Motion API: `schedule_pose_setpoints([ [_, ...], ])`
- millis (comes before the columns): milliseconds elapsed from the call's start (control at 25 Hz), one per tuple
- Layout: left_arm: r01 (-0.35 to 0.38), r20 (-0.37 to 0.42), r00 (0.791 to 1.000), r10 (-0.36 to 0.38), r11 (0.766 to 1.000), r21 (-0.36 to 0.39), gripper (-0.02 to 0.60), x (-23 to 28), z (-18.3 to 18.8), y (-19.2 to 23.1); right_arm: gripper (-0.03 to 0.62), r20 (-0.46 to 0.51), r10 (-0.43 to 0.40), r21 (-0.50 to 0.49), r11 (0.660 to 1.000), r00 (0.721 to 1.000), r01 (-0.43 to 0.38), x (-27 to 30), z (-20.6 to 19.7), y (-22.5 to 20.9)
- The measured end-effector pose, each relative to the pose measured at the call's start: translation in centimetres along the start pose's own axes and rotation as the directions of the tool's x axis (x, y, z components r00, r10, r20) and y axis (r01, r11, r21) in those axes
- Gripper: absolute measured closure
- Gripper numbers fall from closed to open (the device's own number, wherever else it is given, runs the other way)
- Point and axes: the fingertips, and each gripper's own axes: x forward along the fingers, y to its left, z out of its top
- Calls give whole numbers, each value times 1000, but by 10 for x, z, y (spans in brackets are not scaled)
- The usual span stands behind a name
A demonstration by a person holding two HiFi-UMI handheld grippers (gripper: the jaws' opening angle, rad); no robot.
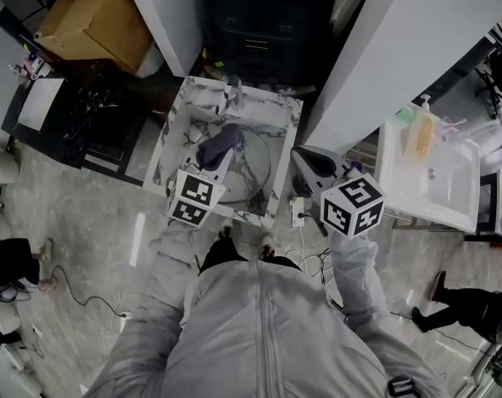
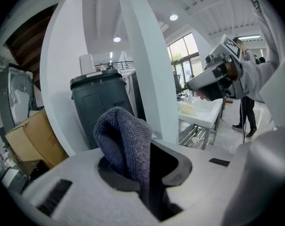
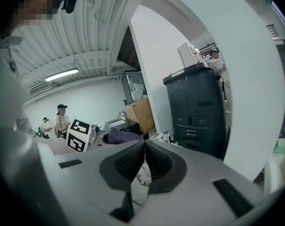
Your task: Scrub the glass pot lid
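Marble-pattern tabletop (image 1: 175, 127) sits beside a white pillar (image 1: 417, 48), dark bin (image 1: 272, 23) behind it; glass pot lid (image 1: 261, 166) lies flat on it, near the middle.

Left gripper (image 1: 216, 157) is over the lid's left side, fingers clamped on a grey cloth (image 1: 220, 142), wad bulging past the tips; looks held that way so cloth, not plastic, meets the glass.

Right gripper (image 1: 307, 160) hangs by the tabletop's right edge, clear of the lid; fingers pressed together, nothing between them; my read: idle, not steadying the lid.

Head view is the only one showing the lid and each gripper's position relative to it; can't tell from it whether cloth touches glass.

Left gripper view shows the clamp on the cloth but no lid, just bin and pillar.

Right gripper view confirms the empty pinch, marble visible through the gap below.
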Motion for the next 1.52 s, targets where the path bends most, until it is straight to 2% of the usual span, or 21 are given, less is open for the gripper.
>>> schedule_pose_setpoints([
  [200,79,-41,996,-78,996,34,504,35,-28,13,565,-26,-77,73,994,997,79,20,-8,-9],
  [480,118,-117,987,-106,988,100,505,80,-79,34,565,-52,-144,137,979,988,150,48,-27,-13],
  [640,152,-154,979,-133,981,122,504,103,-101,41,565,-63,-208,146,965,976,215,59,-37,-23],
  [840,202,-206,961,-184,977,69,503,133,-139,45,565,-83,-268,169,945,960,279,70,-52,-32],
  [1160,159,-257,957,-131,983,90,503,179,-187,62,565,-138,-313,199,921,940,336,80,-75,-31],
  [1520,192,-294,945,-144,971,141,504,216,-211,51,565,-186,-346,224,896,920,383,73,-97,-27],
])
